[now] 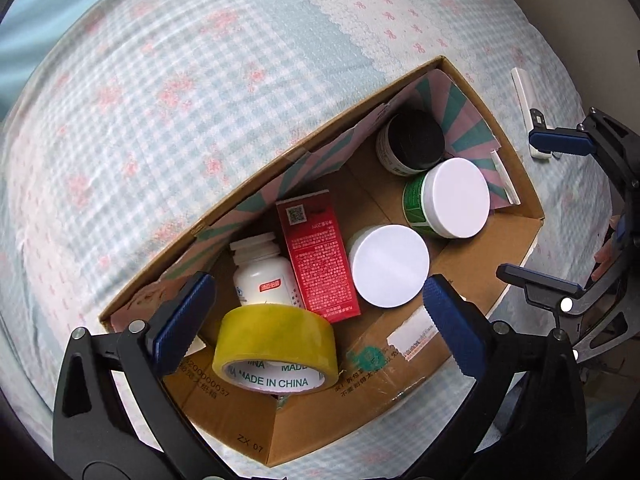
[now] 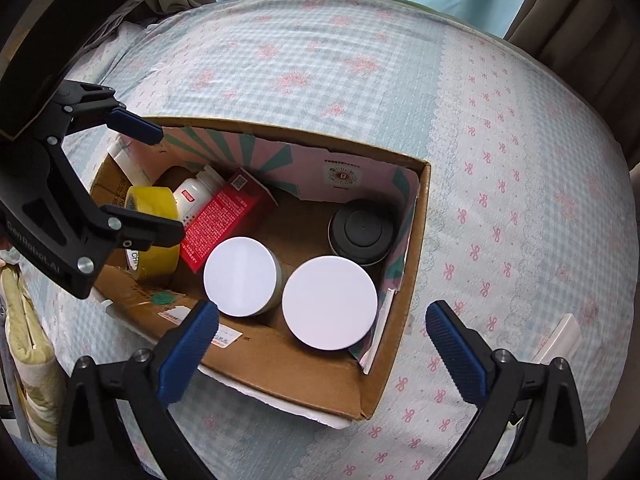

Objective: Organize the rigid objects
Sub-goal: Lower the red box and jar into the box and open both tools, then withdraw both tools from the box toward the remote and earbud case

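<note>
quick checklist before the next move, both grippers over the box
1. Left gripper open, nothing held: ok.
2. Right gripper open, nothing held: ok.
3. Tape roll inside cardboard box: ok.
4. Red carton and white bottle in box, leaning: ok.
5. Three jars upright, lids on, e.g. black-lidded jar: ok.
6. White object outside box on the bedspread: not ok.

Filled cardboard box (image 2: 304, 384) under wide-apart jaws
</note>
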Tool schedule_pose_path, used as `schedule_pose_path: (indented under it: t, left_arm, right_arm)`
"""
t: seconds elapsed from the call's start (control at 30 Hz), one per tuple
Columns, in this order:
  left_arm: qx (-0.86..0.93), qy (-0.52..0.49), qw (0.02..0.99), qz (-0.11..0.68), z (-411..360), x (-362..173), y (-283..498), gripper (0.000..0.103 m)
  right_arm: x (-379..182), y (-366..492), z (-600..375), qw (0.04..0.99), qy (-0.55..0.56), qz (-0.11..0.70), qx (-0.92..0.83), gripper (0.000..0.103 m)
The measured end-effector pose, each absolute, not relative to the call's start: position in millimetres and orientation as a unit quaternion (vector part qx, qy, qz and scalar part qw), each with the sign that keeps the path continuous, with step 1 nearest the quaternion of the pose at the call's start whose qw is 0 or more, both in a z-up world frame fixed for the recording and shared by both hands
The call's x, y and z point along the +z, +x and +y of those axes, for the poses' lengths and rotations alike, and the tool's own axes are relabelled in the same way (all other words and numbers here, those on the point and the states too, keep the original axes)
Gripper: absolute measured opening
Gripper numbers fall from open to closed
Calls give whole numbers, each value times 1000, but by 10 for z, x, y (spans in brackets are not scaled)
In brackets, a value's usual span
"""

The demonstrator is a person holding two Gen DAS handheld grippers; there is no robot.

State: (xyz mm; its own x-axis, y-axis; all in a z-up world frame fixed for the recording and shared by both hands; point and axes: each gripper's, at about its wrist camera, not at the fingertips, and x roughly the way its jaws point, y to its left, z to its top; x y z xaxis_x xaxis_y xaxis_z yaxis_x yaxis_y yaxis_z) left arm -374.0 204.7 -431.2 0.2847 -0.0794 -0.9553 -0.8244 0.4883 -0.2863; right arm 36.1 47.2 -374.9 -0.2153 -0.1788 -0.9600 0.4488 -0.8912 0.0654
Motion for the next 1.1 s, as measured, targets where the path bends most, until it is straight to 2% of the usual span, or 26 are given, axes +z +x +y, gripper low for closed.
schedule_pose_path:
  t: [0.5, 0.83, 1.1]
  left_arm:
    - [315, -430, 671, 515, 1828, -3985, -3831, 103]
    - [355, -463, 661, 472, 1486, -3478, -3962, 103]
    - [394, -416, 671, 471, 1372, -2979, -3682, 103]
  right_arm:
    - [-3494, 464, 435, 195, 590, 119, -774, 103]
    - [-2933, 768, 622, 145, 567, 109, -804, 103]
    - [-2523, 1129, 1181, 86, 538, 85, -834, 103]
